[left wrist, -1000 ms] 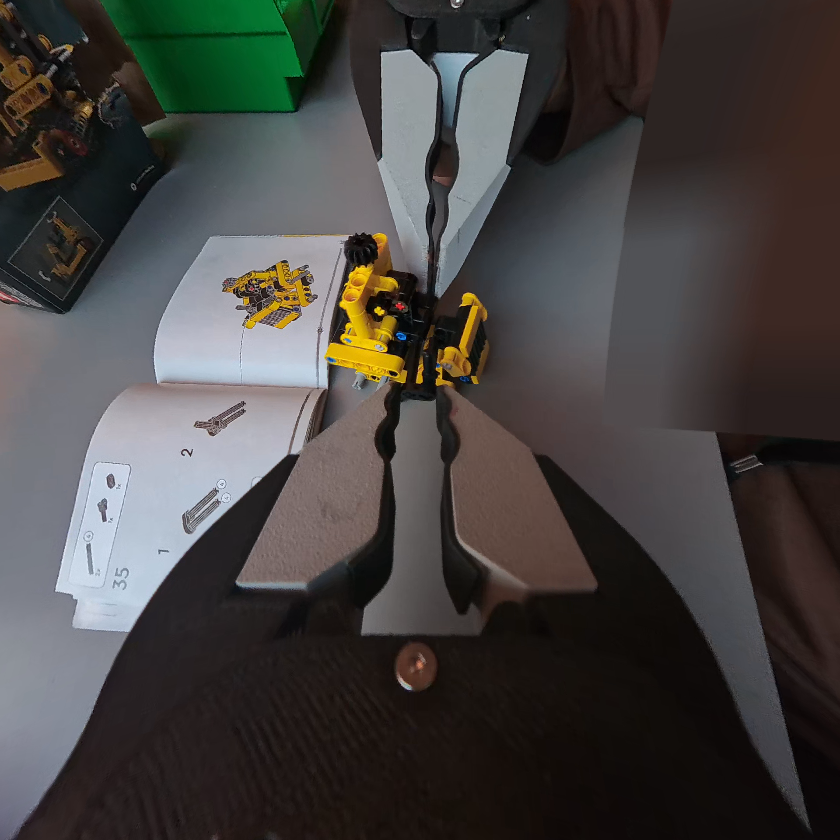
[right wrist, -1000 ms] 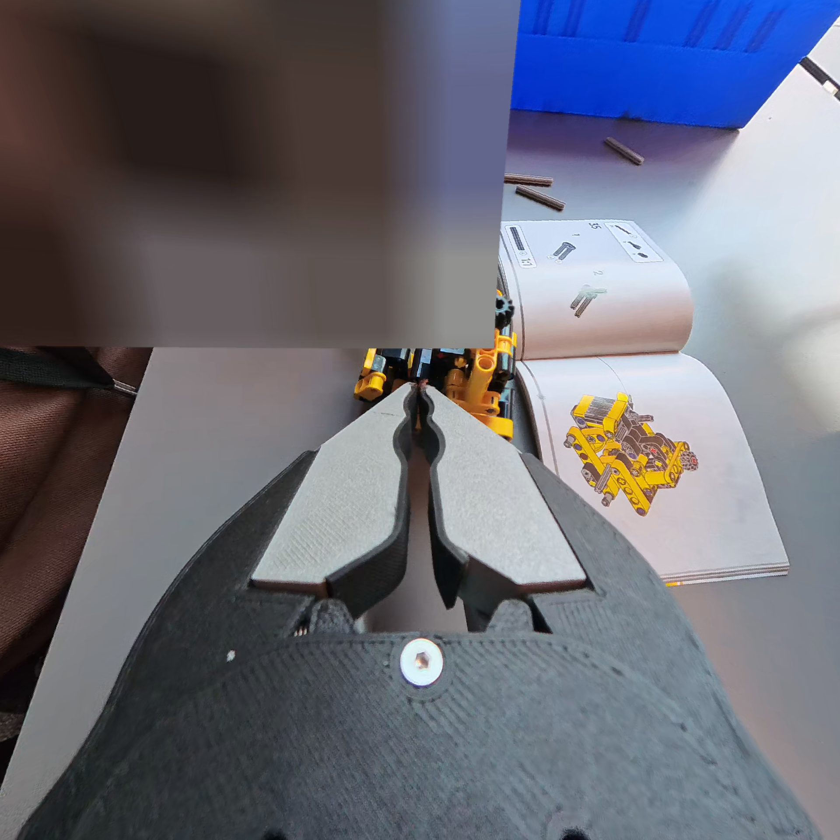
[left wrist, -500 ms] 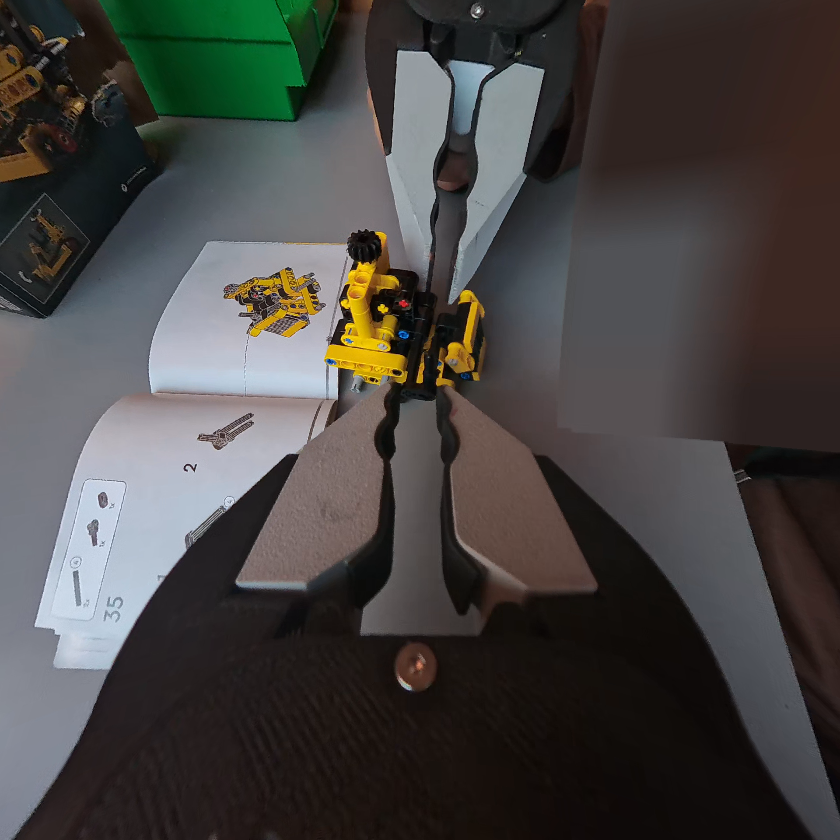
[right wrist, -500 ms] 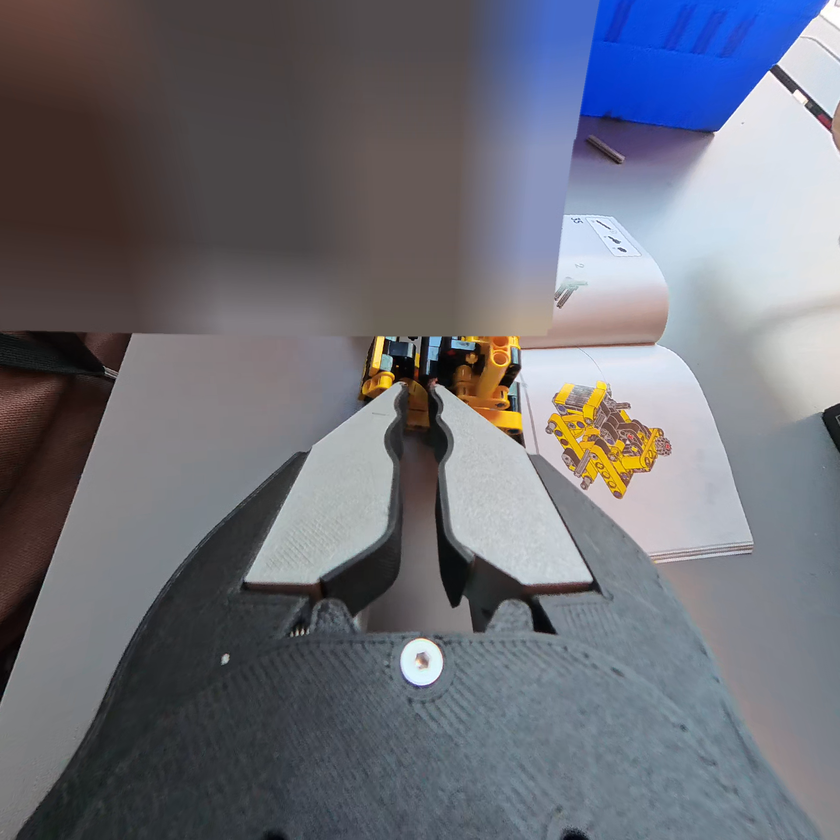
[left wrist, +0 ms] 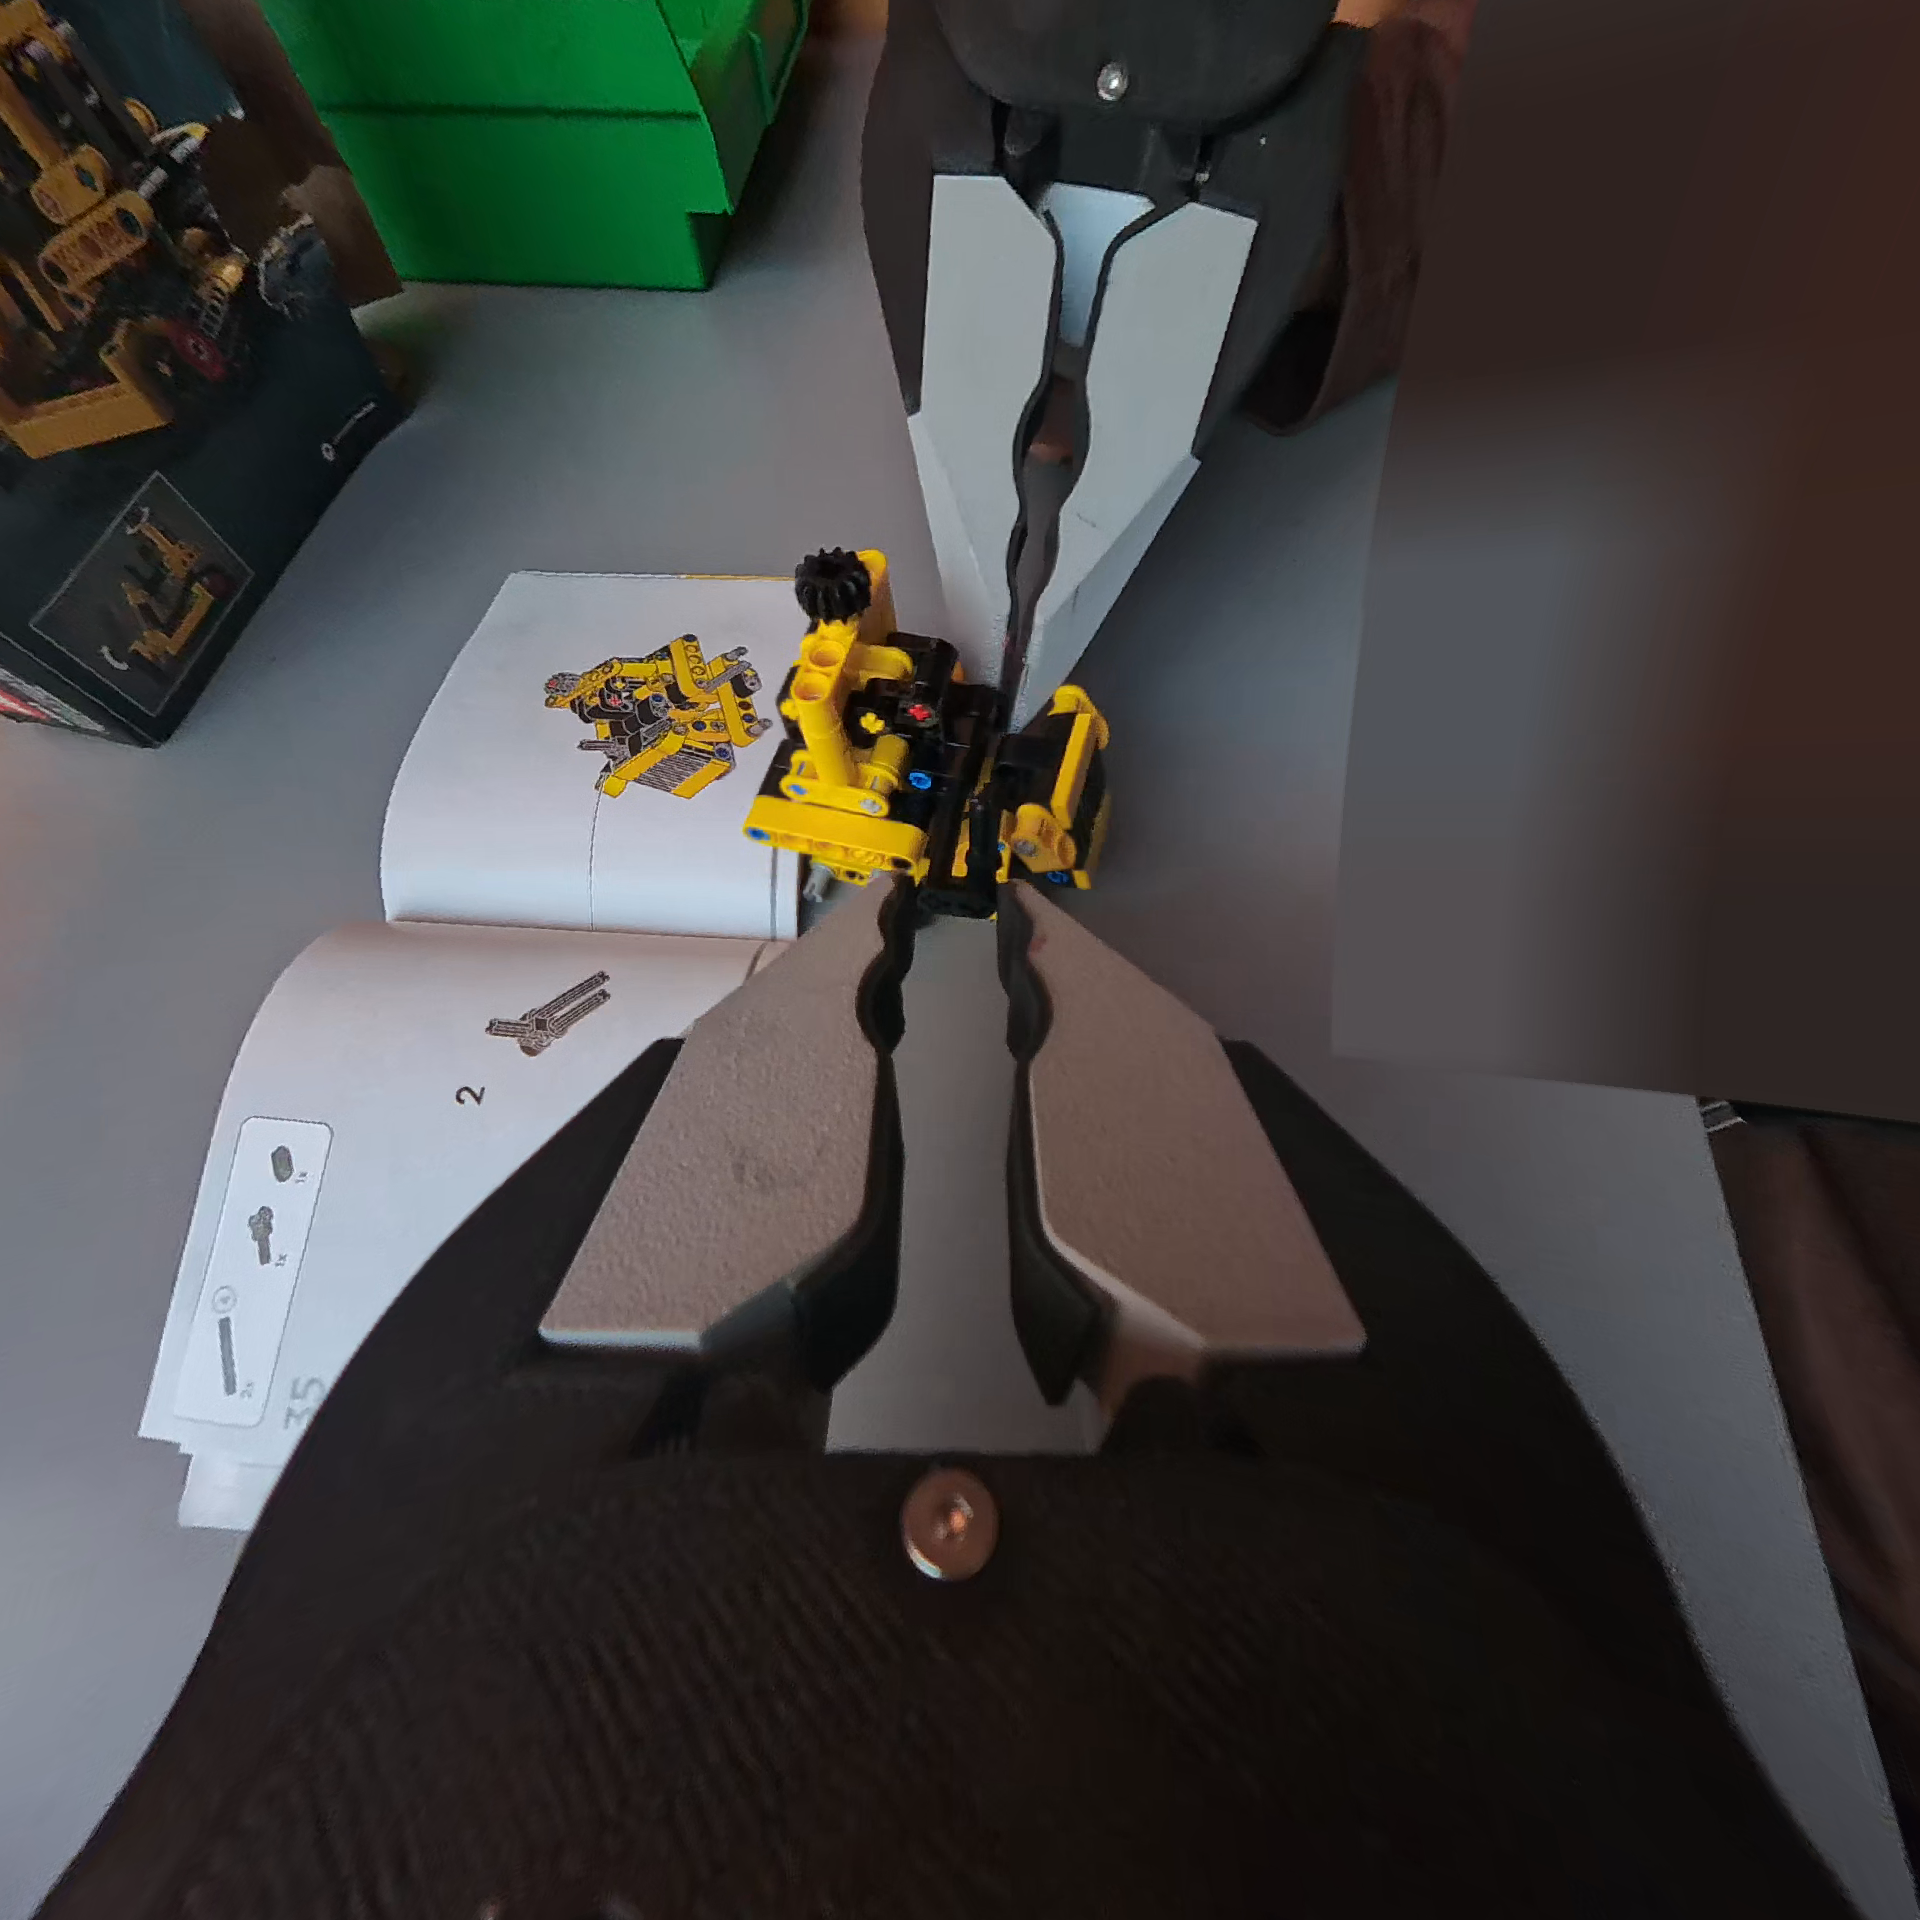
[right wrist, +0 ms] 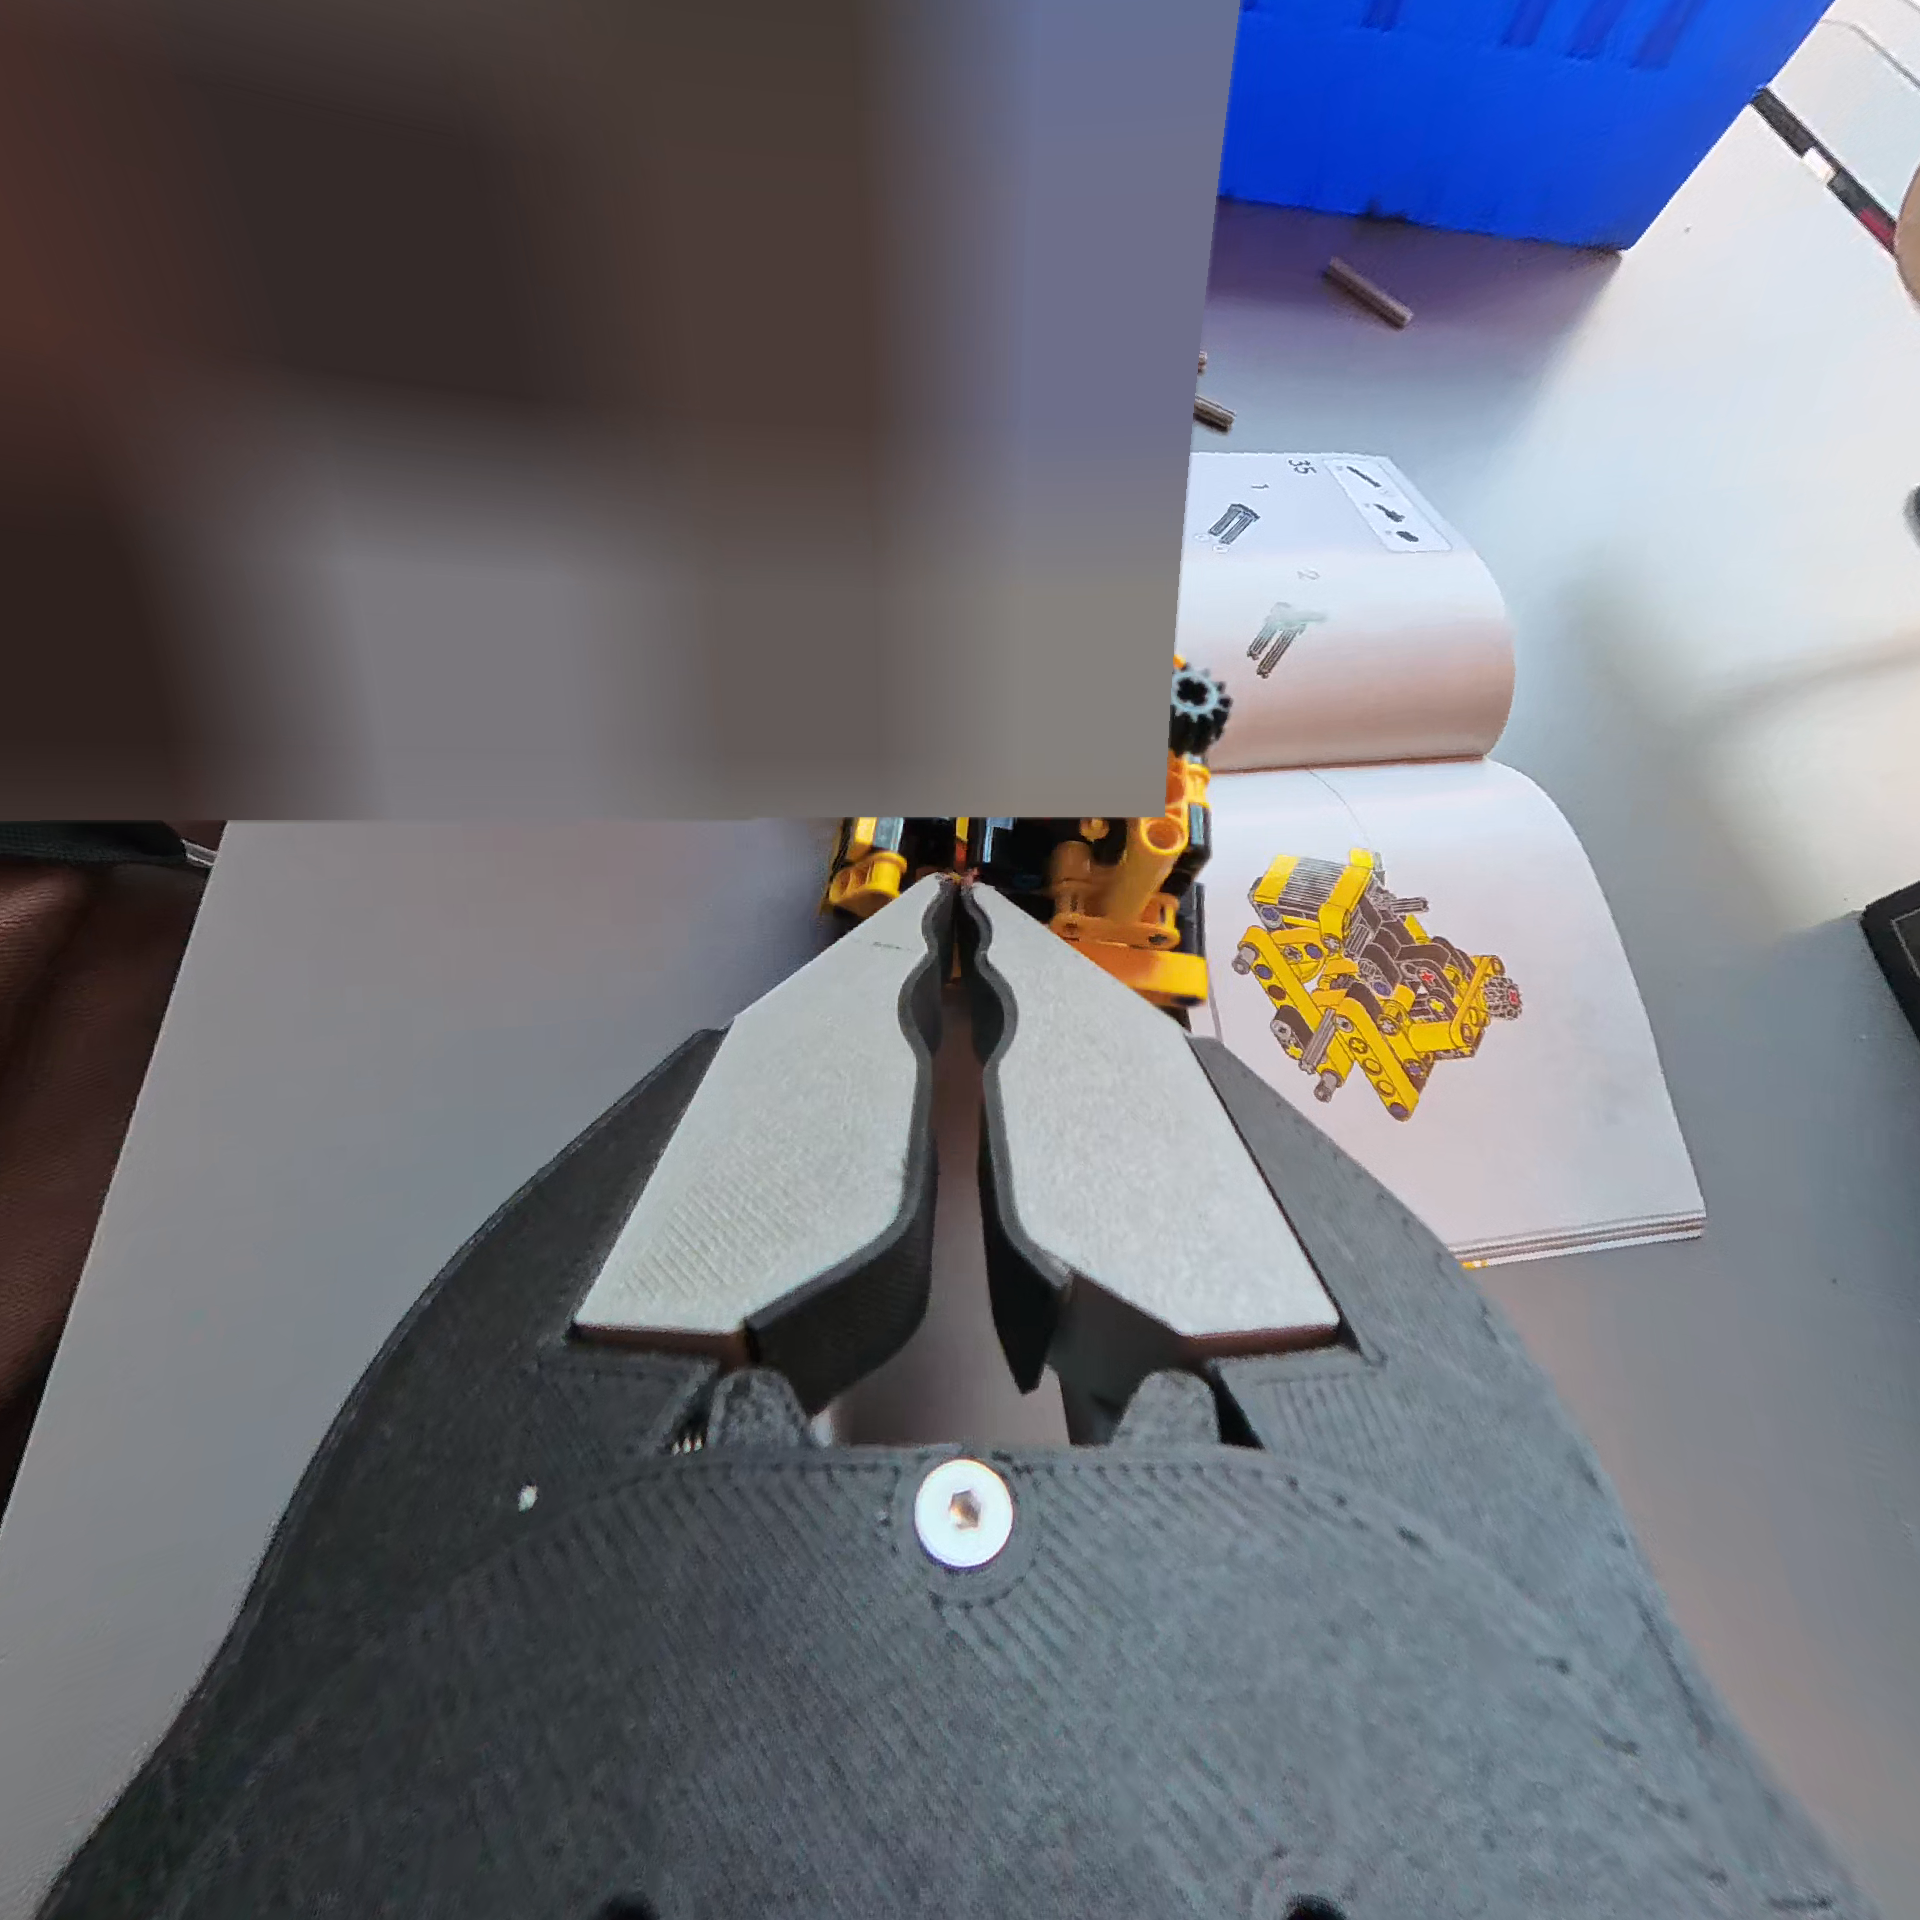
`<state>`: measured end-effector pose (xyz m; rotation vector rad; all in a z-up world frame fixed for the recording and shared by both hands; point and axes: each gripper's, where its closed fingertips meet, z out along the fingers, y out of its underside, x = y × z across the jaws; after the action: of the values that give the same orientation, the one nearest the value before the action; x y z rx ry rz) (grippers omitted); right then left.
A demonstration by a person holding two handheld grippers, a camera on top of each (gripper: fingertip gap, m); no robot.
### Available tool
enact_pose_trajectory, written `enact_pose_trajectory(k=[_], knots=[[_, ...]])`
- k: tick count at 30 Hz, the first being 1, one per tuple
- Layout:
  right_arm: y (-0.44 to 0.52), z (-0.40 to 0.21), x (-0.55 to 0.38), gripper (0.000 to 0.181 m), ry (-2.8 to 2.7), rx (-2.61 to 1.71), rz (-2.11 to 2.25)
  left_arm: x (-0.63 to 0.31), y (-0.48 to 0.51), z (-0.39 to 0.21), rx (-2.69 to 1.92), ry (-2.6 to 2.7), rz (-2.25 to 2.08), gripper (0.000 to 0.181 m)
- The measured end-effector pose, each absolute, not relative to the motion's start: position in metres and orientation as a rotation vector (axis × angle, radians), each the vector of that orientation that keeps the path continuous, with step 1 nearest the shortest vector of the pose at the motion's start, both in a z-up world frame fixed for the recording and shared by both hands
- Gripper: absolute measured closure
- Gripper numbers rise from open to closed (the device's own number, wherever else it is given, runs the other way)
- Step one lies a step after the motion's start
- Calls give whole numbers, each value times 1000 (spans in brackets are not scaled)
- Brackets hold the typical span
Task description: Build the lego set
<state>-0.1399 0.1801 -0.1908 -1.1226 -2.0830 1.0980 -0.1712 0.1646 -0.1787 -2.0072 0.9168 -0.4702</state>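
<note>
**Left wrist view and right wrist view: a half-built model held from both ends**

Left wrist view: the left gripper (left wrist: pixel 951 909) has its jaws parted only a little, closed on the black end of the lego model (left wrist: pixel 914 769) at 12 o'clock from the lens. The model is a compact yellow and black block with blue and red pins and a black gear (left wrist: pixel 831 587) at its 11 o'clock corner. It sits low over the grey worktop (left wrist: pixel 582 436), beside the open instruction booklet (left wrist: pixel 582 831) at 9 o'clock. The right gripper (left wrist: pixel 1023 665) comes in from 12 o'clock, its jaws almost together, the tips at the model's far side. A set box (left wrist: pixel 156 395) lies at 10 o'clock and a green bin (left wrist: pixel 540 135) at 11 o'clock.

Right wrist view: the right gripper (right wrist: pixel 956 894) shows its jaws nearly closed, with something small and reddish nipped at the tips; I cannot tell what it is. The model (right wrist: pixel 1122 894) lies straight ahead at 12 o'clock, touching the tips. The booklet (right wrist: pixel 1455 1039) is at 2 o'clock, loose dark rods (right wrist: pixel 1366 291) and a blue bin (right wrist: pixel 1507 104) at 1 o'clock.

Judging by the booklet's printed picture, the core is assembled but much remains, with loose parts unfitted.
</note>
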Motion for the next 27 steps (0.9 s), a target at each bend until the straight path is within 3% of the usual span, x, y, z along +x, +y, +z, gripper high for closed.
enact_pose_trajectory(k=[27], knots=[[194, -185, -139, 176, -2018, -1112, 1072, -167, 167, -180, -2014, 919, -546, 168]])
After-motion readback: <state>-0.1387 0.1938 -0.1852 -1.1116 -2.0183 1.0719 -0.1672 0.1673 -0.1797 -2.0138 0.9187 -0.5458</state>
